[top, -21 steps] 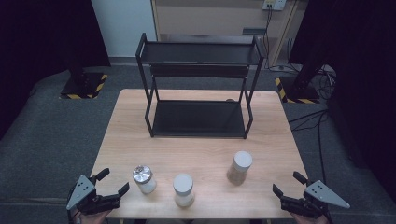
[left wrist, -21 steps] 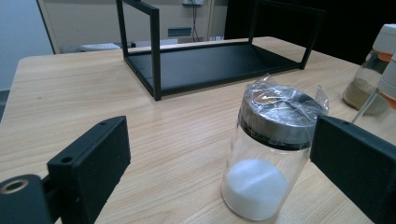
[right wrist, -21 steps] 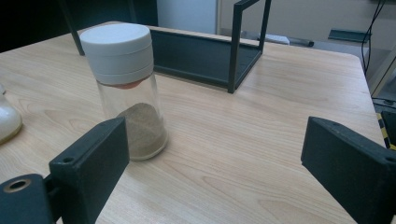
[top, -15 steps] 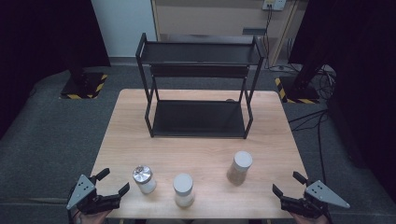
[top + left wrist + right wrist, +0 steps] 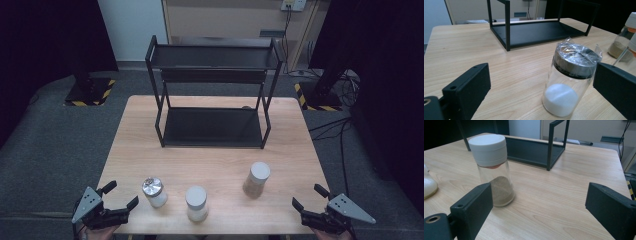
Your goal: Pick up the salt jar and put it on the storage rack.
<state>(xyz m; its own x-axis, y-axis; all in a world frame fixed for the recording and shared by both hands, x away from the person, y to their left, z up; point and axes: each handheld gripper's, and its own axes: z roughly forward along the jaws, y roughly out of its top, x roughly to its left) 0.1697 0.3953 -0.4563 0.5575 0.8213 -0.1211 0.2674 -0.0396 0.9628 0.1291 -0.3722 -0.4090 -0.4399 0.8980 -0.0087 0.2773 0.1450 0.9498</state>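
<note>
I am holding my left gripper (image 5: 541, 87) spread wide, the clear glass jar with a plastic-wrapped metal lid (image 5: 569, 80) standing just ahead between its jaws, untouched, while my right gripper (image 5: 537, 207) is gaping near the white-capped glass jar of brown powder (image 5: 494, 170)

The left gripper (image 5: 120, 196) and the right gripper (image 5: 308, 196) are matte black, each with two blocky, flat-faced jaws and a grey three-cornered plate on top dotted with small dark holes. In both gripper views a small round hole marks the left-hand jaw, with a brass-ringed screw hole at its base
</note>
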